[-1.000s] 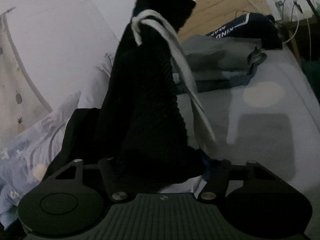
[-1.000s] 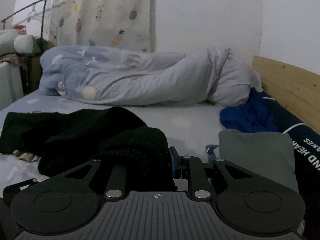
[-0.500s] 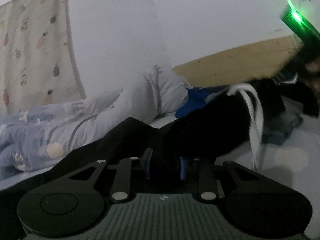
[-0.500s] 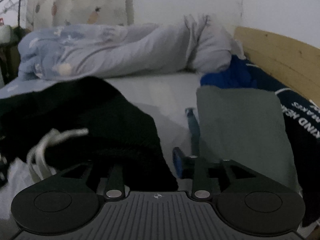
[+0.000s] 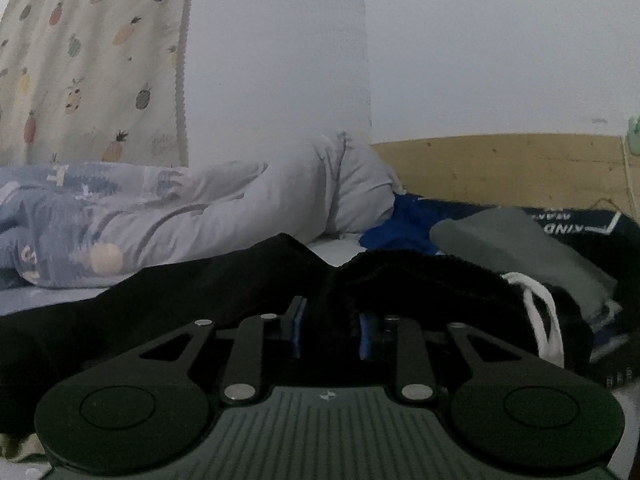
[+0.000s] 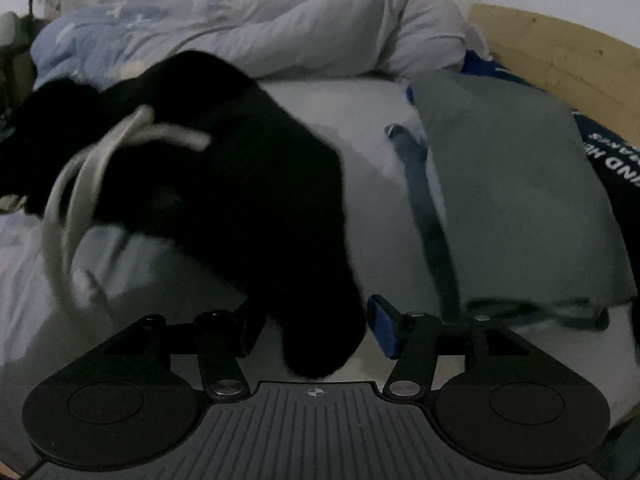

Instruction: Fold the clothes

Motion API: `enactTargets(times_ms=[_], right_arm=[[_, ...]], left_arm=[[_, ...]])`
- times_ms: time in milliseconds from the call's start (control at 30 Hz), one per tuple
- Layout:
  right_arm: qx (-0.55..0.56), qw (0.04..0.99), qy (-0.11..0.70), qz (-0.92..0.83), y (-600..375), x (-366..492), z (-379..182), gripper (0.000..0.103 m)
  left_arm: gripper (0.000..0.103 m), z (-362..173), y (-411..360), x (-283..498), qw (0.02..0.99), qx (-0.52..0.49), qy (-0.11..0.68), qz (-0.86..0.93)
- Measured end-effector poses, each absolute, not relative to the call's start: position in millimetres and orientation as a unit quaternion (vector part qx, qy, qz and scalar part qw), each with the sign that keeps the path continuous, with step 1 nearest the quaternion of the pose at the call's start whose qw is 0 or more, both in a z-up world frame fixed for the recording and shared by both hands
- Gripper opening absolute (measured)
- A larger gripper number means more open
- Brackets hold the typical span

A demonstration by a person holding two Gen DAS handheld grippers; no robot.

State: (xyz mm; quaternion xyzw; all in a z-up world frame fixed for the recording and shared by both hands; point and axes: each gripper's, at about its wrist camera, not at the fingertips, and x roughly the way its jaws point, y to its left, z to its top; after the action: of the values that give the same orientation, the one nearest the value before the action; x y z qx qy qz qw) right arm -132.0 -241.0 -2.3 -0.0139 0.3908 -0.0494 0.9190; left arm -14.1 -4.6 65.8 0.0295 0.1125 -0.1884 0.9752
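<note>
A black fleece garment [image 5: 420, 280] with a white drawstring [image 5: 536, 312] lies spread over the bed. In the left wrist view my left gripper [image 5: 332, 332] is shut on a fold of it, low over the mattress. In the right wrist view the same garment [image 6: 240, 184] drapes down from the upper left, its drawstring [image 6: 80, 184] blurred. The garment's end hangs loosely between the fingers of my right gripper [image 6: 316, 332], whose jaws stand wide apart, so it is open.
A folded grey garment [image 6: 500, 180] lies on the sheet [image 6: 380, 160] to the right, beside a dark navy item with white letters [image 6: 612, 160]. A rolled pale duvet [image 5: 200, 208] and a blue cloth [image 5: 400, 228] sit behind. A wooden headboard [image 5: 500, 168] borders the bed.
The left gripper, still holding the black garment, swung from under the hanging cloth to level over the bed. The right jaws spread apart, and the garment now hangs lower in front of them.
</note>
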Motion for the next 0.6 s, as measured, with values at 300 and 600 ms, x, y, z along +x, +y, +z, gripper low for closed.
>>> enactTargets(times_ms=[300, 600], right_arm=[[-0.005, 0.928, 0.368, -0.062, -241.4, -132.8, -16.0, 0.062], [0.011, 0.936, 0.345, -0.073, -248.4, -126.9, -28.2, 0.058]], left_arm=[[0.027, 67.2, 2.2, -7.6, 0.973, -0.024, 0.119, -0.198], [0.027, 64.8, 4.4, -3.6, 0.969, -0.049, 0.127, -0.207]])
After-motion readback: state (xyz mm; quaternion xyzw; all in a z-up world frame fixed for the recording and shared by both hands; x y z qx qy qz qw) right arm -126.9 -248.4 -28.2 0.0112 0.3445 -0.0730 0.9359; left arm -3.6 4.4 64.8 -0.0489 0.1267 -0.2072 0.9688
